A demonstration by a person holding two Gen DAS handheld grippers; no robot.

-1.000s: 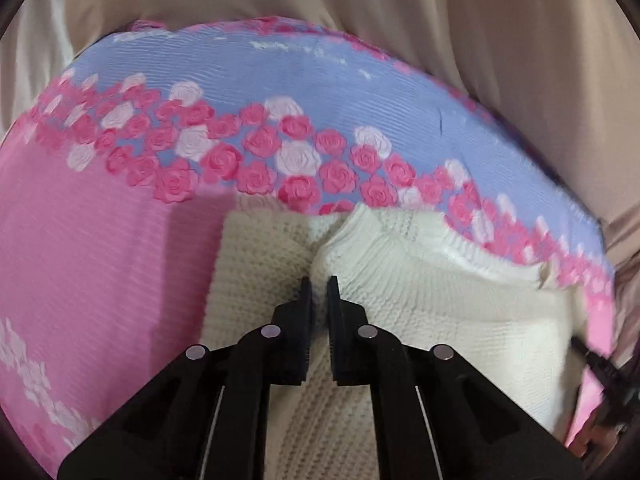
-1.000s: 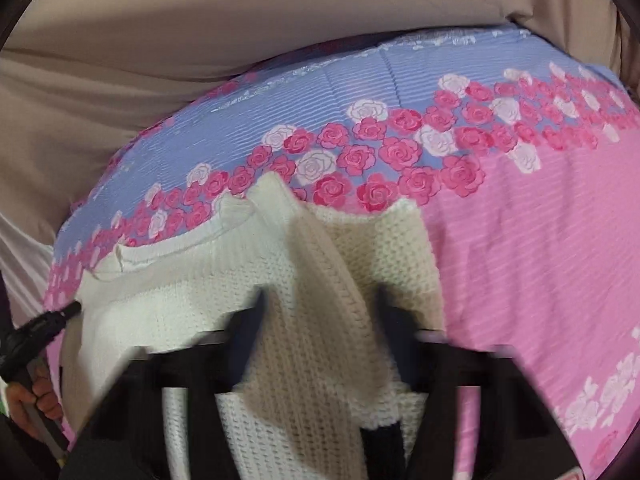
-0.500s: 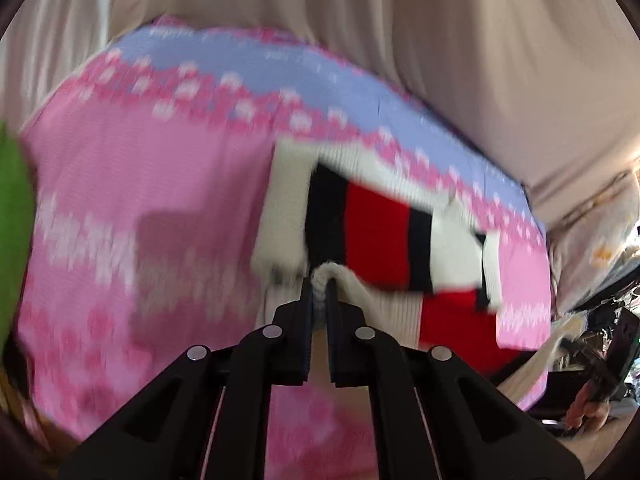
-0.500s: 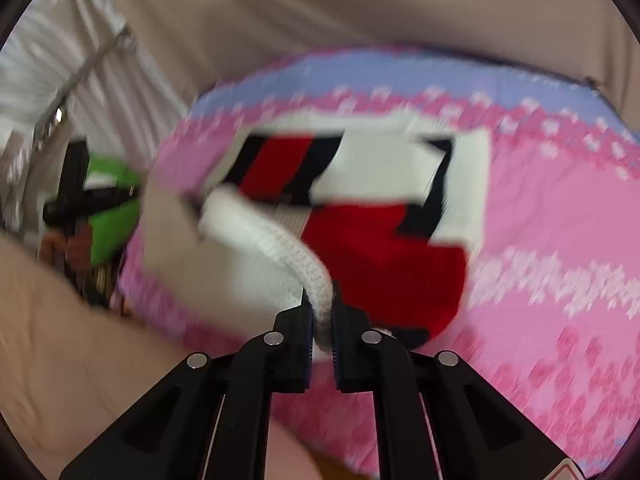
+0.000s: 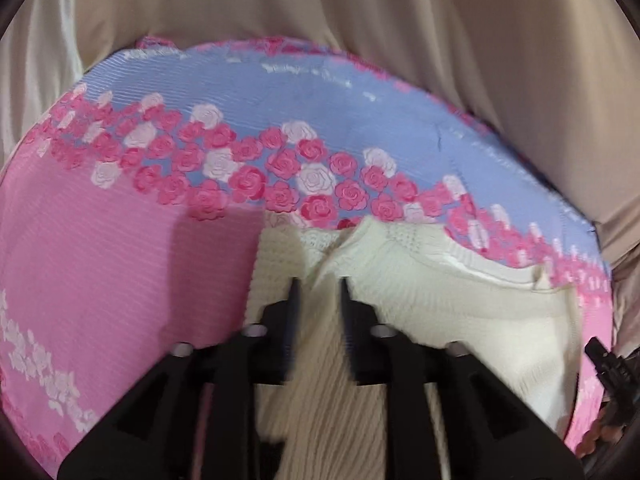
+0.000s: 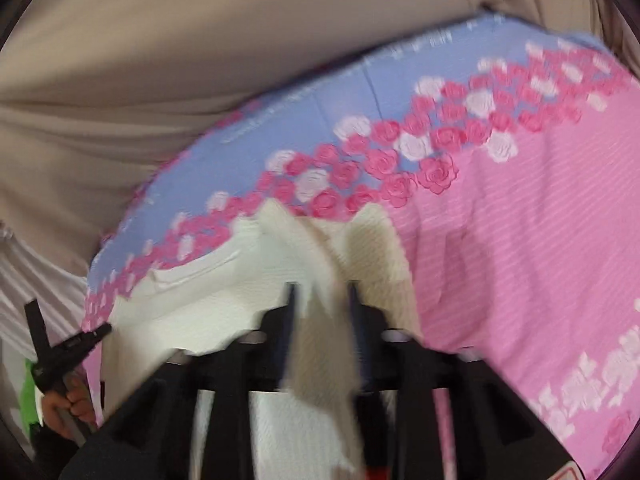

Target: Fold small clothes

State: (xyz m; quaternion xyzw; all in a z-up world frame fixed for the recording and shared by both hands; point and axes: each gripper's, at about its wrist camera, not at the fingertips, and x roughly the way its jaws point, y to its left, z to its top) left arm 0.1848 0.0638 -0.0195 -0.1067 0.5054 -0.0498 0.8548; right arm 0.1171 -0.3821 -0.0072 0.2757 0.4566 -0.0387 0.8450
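Cream knit sweater (image 5: pixel 440 304), left wrist view: lies on pink rose-print sheet (image 5: pixel 100 260), filling 5 o'clock. Left gripper (image 5: pixel 318 284) at 6 o'clock, jaws parted over a raised fold, fingers blurred. Beige curtain (image 5: pixel 320 8) at 12 o'clock.

Right wrist view: sweater (image 6: pixel 224 280) at 7 o'clock on sheet (image 6: pixel 520 220). Right gripper (image 6: pixel 320 292) parted, a fold between its fingers.

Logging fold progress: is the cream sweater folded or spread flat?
Partly folded, not flat: the cream sweater lies on the pink bedspread with a raised ridge running between the open left tongs.
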